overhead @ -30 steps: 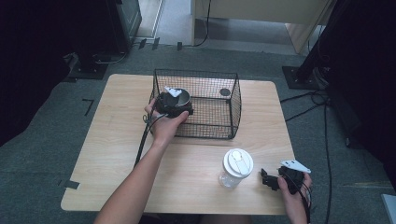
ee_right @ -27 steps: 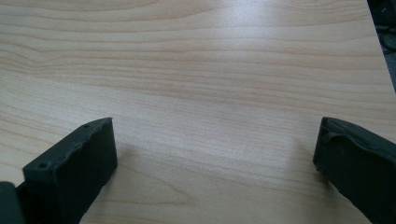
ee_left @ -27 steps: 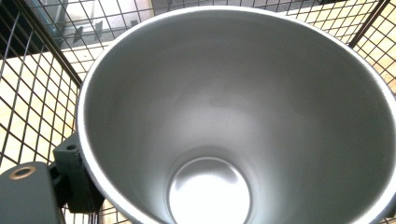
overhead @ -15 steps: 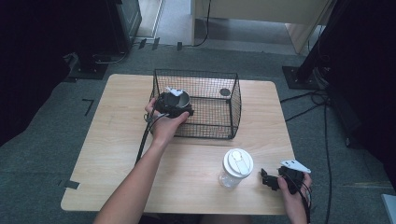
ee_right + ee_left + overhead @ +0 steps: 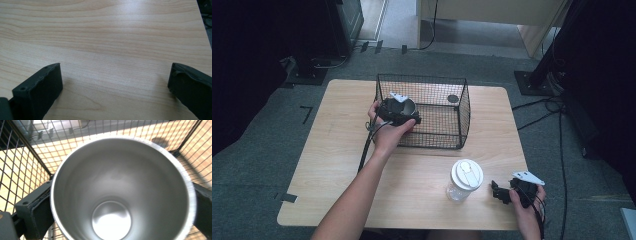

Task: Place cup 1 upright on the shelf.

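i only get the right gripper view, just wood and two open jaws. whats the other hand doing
Observer: The left gripper is shut on a steel cup, held at the near left corner of a black wire basket.
Operator: is the cup inside the basket or outside
Observer: The left gripper view looks into the cup's empty bowl with mesh behind and beside it, so it sits within the basket walls; whether it touches the floor I cannot tell.
Operator: anything near my gripper i cant see
Observer: Yes, a clear jar with a white lid stands upright on the table, just to the left of the right gripper, apart from it.
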Action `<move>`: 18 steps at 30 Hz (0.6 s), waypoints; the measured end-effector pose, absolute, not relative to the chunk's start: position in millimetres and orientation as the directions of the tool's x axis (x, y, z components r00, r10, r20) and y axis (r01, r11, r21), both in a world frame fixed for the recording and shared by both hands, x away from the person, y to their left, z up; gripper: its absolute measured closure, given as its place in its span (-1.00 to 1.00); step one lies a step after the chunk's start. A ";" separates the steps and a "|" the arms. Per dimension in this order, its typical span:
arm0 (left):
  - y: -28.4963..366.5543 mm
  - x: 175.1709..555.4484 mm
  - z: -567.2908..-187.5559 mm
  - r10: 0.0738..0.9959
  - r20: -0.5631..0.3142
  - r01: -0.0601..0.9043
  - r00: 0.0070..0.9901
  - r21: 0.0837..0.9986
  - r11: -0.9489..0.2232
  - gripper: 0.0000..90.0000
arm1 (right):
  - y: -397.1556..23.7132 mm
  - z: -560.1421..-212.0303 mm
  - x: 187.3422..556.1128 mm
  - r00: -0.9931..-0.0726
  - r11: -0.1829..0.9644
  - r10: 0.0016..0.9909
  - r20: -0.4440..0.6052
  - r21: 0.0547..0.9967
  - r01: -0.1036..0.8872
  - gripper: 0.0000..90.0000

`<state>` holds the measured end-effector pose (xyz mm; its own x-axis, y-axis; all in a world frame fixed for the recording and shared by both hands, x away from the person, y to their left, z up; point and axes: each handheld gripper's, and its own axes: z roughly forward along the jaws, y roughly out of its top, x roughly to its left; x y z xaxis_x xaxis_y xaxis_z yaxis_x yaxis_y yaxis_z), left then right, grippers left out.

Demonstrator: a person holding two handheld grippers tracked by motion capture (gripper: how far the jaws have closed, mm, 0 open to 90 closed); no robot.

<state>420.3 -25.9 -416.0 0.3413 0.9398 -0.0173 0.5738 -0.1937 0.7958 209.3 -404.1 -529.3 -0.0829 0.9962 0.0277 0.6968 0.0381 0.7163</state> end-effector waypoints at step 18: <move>-2.0 391.3 -394.5 0.939 -0.028 0.525 0.343 0.835 -0.167 -1.00 | -404.1 -529.3 209.5 -0.082 0.037 0.996 0.028 0.716 0.697 -1.00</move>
<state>391.3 -2.0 -394.5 0.3431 0.9389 -0.0278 0.5250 -0.1671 0.8346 209.5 -404.1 -529.3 -0.0824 0.9962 0.0282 0.6970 0.0374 0.7161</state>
